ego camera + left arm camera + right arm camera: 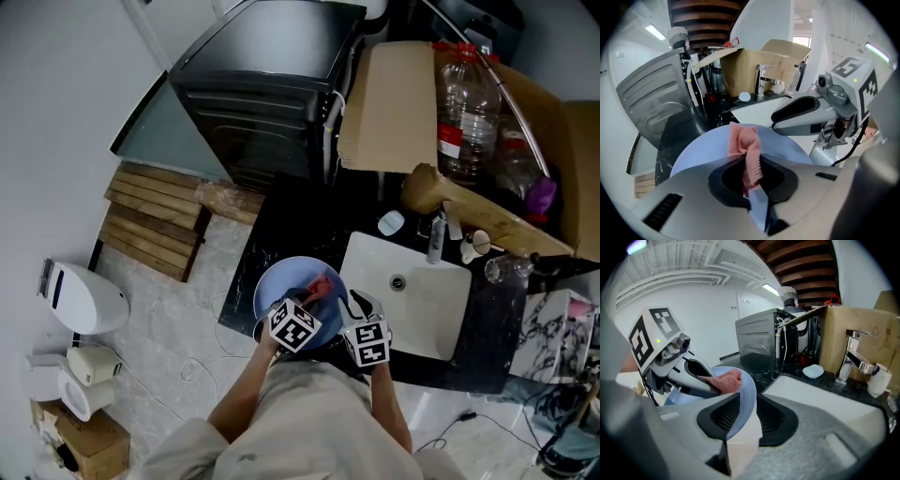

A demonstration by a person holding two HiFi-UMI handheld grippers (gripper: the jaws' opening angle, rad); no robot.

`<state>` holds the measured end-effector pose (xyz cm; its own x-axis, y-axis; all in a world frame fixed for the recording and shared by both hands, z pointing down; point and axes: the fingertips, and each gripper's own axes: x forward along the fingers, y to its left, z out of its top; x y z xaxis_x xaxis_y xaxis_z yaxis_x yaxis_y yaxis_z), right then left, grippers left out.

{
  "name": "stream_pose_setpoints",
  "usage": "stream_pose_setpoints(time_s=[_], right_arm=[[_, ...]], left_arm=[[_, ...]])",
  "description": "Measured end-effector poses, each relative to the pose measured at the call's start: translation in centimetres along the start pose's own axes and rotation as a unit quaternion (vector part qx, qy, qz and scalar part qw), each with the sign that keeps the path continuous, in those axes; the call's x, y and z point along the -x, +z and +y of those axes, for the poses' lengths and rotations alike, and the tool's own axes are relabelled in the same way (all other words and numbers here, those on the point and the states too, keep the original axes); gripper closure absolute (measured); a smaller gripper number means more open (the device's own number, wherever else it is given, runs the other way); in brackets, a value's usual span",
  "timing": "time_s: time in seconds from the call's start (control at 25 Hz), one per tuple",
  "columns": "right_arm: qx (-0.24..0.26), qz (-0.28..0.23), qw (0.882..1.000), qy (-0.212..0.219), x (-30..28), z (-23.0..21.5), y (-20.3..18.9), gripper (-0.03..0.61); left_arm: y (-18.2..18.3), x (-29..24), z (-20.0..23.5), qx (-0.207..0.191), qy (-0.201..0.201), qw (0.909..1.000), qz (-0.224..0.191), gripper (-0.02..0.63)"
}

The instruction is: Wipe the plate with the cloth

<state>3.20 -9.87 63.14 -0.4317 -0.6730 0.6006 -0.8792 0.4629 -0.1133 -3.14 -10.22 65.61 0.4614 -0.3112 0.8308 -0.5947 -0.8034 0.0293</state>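
Observation:
A light blue plate [281, 286] is at the black counter's front edge, left of the sink. On it lies a pink cloth [322, 283]. In the left gripper view the cloth [747, 152] hangs from between my left gripper's [752, 177] jaws, which are shut on it, and drapes over the plate [703, 150]. My right gripper [743, 411] has the plate's rim [745, 394] standing between its pads, which close on it. In the right gripper view the left gripper [693, 376] presses the cloth [726, 380] to the plate's face. In the head view both grippers [314, 298] [354, 307] meet at the plate's near edge.
A white sink [441, 319] with a tap [434, 239] lies right of the plate. A black appliance [267, 89] stands behind it, with a cardboard box [394, 103] holding a plastic bottle [464, 108] at the right. A small pale dish [391, 223] sits by the sink. Wooden slats [155, 220] lie left.

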Motion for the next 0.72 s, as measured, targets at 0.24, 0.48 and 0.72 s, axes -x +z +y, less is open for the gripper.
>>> stream_pose_setpoints(time_s=[0.24,0.48,0.72], right_arm=[[0.009,-0.03,0.999,-0.013,1.3,-0.4,1.5,0.479],[0.022,-0.046,0.999,-0.015,2.3,-0.2,2.7,0.488],[0.024,-0.055,0.998,-0.007,2.8,0.3,3.5,0.488]], left_arm=[[1.6,1.6,0.9,-0.006,0.026,0.9979,-0.06,0.58],[3.0,3.2,1.0,-0.012,0.04,0.9928,-0.112,0.58],[3.3,4.1,1.1,-0.007,0.056,0.99,-0.129,0.58]])
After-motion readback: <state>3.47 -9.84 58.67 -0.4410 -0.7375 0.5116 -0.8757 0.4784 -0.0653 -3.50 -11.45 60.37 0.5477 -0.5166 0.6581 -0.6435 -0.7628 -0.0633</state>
